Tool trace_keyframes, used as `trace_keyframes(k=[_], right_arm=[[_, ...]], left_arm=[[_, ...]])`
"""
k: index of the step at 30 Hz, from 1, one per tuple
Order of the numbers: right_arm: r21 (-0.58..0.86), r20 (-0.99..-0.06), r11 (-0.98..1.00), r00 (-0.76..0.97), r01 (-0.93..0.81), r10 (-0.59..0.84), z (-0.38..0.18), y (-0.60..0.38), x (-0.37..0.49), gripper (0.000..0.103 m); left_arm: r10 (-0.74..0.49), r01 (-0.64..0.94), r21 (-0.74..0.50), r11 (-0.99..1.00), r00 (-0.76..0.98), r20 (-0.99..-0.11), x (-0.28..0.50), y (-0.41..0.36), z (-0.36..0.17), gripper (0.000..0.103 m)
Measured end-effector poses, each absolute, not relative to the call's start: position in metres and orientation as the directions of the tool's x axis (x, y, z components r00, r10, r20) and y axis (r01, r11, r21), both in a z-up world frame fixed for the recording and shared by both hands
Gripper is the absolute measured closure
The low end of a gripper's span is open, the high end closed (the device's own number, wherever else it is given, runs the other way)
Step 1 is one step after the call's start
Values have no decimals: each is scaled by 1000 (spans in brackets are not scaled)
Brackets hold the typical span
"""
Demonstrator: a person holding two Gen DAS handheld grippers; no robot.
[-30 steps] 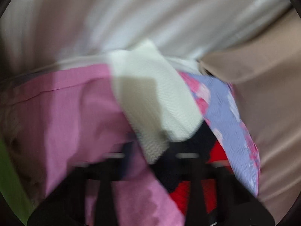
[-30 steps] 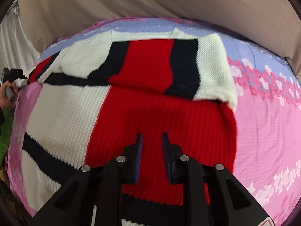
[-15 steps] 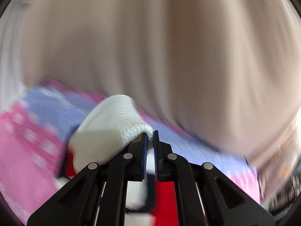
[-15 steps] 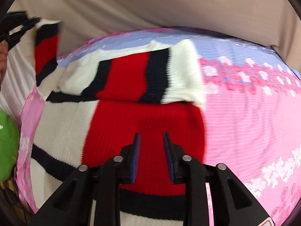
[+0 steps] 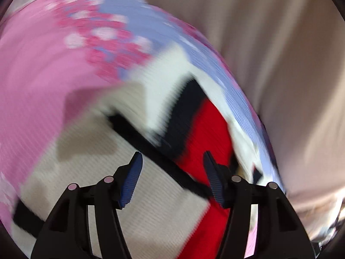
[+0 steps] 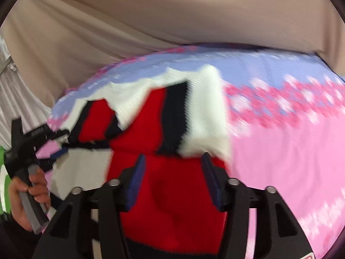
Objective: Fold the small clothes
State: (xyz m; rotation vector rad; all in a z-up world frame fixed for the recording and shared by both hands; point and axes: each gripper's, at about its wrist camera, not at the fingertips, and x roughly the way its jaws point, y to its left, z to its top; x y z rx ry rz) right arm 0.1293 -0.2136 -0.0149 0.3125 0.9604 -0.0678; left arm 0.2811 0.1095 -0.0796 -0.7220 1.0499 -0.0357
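A knitted sweater (image 6: pixel 172 185) in red, white and navy blocks lies on a pink and lilac flowered sheet (image 6: pixel 291 155). Both sleeves are folded in across its upper part. My right gripper (image 6: pixel 171 181) is open and empty, hovering over the red body. My left gripper (image 5: pixel 172 177) is open and empty over the sweater's white and red part (image 5: pixel 151 194). In the right wrist view the left gripper (image 6: pixel 58 142) shows at the sweater's left edge, held by a hand (image 6: pixel 23 194). Both views are blurred by motion.
A beige curtain (image 6: pixel 172 17) hangs behind the bed and fills the right side of the left wrist view (image 5: pixel 291 86). A pale striped cloth (image 6: pixel 15 99) and something green (image 6: pixel 3 172) sit at the far left.
My left gripper carried the white sleeve over the sweater, let it go and opened. My right gripper opened wider. The left sleeve now lies folded across the chest.
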Motion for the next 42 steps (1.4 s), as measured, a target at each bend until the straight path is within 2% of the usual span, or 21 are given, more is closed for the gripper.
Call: trace_keyframes(k=[4, 10, 11, 12, 13, 14, 16, 19, 21, 25, 27, 28, 29, 30, 31, 32, 34, 35, 37, 39, 42], right_arm=[[76, -807, 995, 591, 72, 18, -14, -157, 190, 41], [-138, -827, 989, 555, -53, -85, -46, -91, 274, 41], [-154, -837, 986, 539, -63, -96, -55, -86, 284, 47], [-156, -848, 986, 521, -64, -100, -62, -84, 293, 73], [-142, -862, 988, 498, -65, -91, -67, -87, 299, 92], [-125, -867, 991, 490, -43, -88, -67, -92, 303, 91], [28, -829, 999, 559, 41, 1, -39, -118, 295, 92], [292, -722, 941, 684, 170, 100, 12, -180, 253, 92], [430, -706, 864, 694, 260, 142, 6, -223, 222, 92], [340, -858, 862, 500, 376, 121, -76, -248, 213, 98], [400, -840, 835, 515, 377, 170, -84, -255, 205, 97], [427, -821, 821, 543, 380, 176, -81, -260, 200, 94], [437, -811, 814, 559, 382, 174, -78, -264, 198, 84], [442, -805, 810, 569, 386, 169, -75, -268, 197, 67], [448, -800, 805, 577, 389, 166, -73, -272, 198, 59], [445, -800, 804, 579, 394, 159, -72, -275, 200, 55], [420, -810, 815, 570, 398, 139, -71, -277, 214, 55], [407, -817, 822, 562, 398, 132, -72, -276, 217, 55], [363, -837, 846, 535, 390, 112, -72, -270, 229, 63], [323, -854, 869, 511, 376, 97, -76, -262, 237, 94], [277, -857, 898, 511, 341, 70, -67, -251, 239, 94]], left_arm=[[-320, -378, -535, 755, 500, -805, 309, 136, -99, 50], [-285, -395, -506, 767, 497, -820, 326, 153, -107, 85], [-274, -393, -495, 775, 497, -823, 328, 153, -107, 89], [-268, -394, -488, 779, 495, -827, 327, 153, -107, 91], [-261, -398, -482, 780, 493, -830, 325, 155, -107, 92], [-253, -406, -477, 780, 493, -833, 327, 155, -107, 93], [-239, -415, -469, 780, 495, -835, 332, 155, -107, 93], [-240, -410, -469, 782, 497, -834, 341, 155, -109, 93], [-238, -405, -460, 790, 489, -839, 330, 157, -107, 93], [-183, -398, -404, 824, 488, -854, 325, 149, -107, 93], [-177, -399, -399, 825, 488, -855, 326, 148, -107, 93], [-179, -400, -402, 824, 488, -854, 327, 149, -108, 93], [-185, -403, -408, 819, 488, -853, 327, 149, -108, 93], [-193, -407, -418, 812, 488, -851, 327, 151, -108, 93], [-203, -414, -432, 801, 492, -847, 327, 152, -107, 93], [-208, -417, -442, 794, 497, -843, 327, 154, -106, 93], [-205, -411, -446, 795, 510, -836, 325, 155, -99, 93], [-199, -407, -442, 799, 515, -834, 326, 154, -96, 93], [-185, -400, -428, 811, 518, -835, 326, 152, -92, 93], [-178, -398, -417, 817, 514, -839, 328, 152, -92, 93], [-169, -400, -400, 825, 502, -848, 330, 155, -94, 94]])
